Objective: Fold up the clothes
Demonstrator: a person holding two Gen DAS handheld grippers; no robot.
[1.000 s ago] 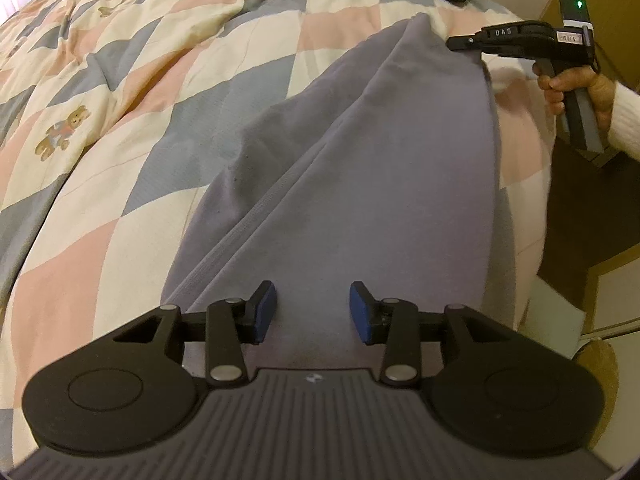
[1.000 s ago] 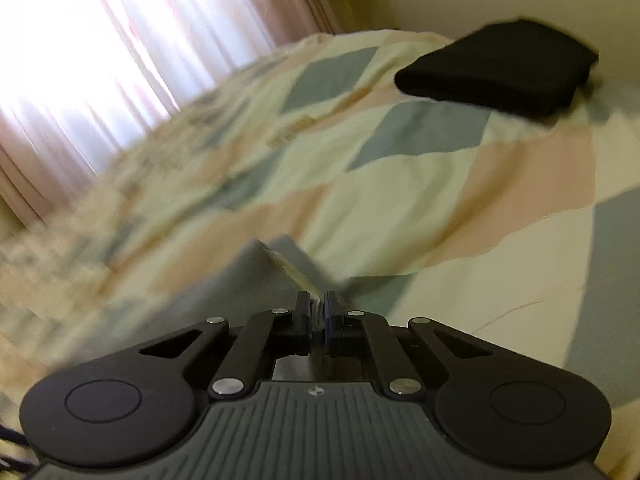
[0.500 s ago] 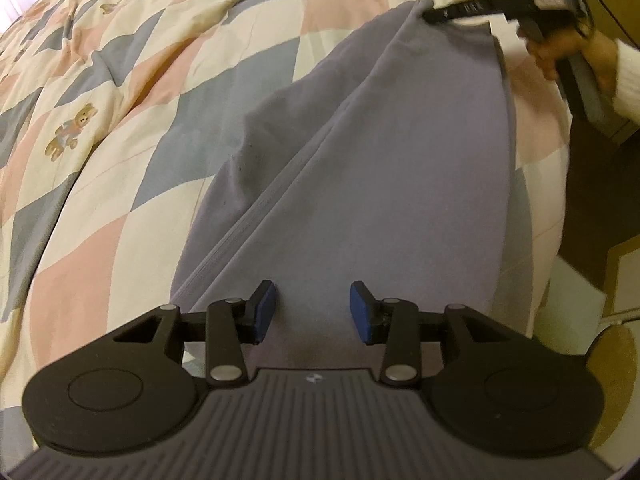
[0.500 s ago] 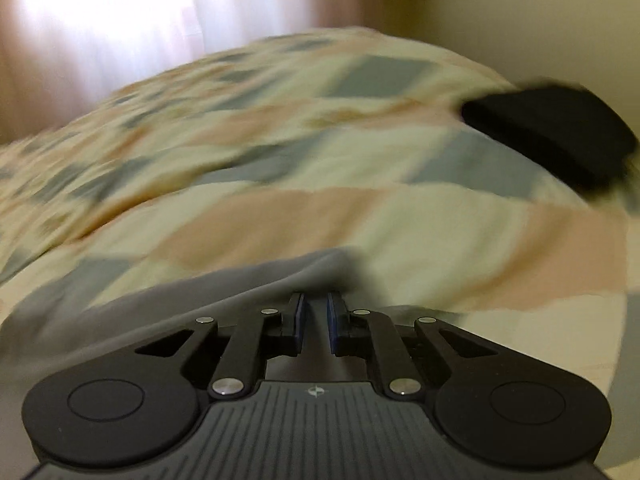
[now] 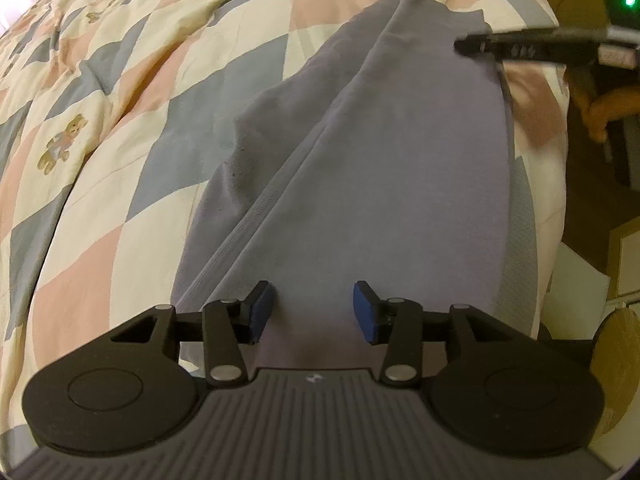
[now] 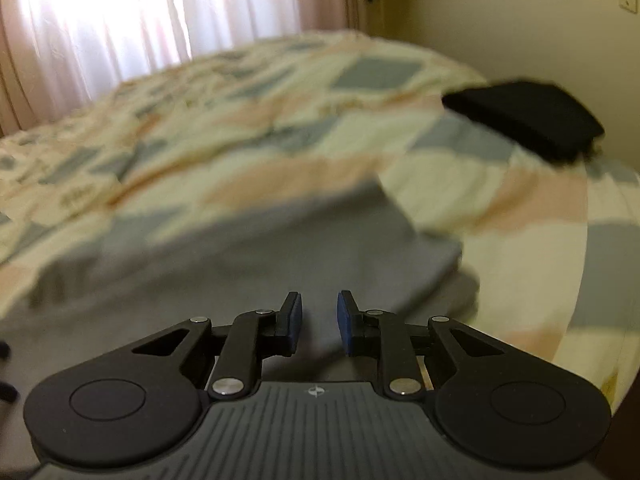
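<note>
The left gripper point(image 5: 314, 307) hovers with jaws spread, released, over the near end of the long grey knit garment point(image 5: 372, 184) on the pink, grey and cream checked quilt point(image 5: 120, 128). At one o'clock, the right gripper point(image 6: 318, 322), parted and empty, hangs above the garment's far end. Beyond, at two o'clock, lies a folded black cloth point(image 6: 528, 116).

Grey garment point(image 5: 384, 168) on a cream, pink and grey-blue checked quilt point(image 5: 120, 80) with teddy-bear motifs
</note>
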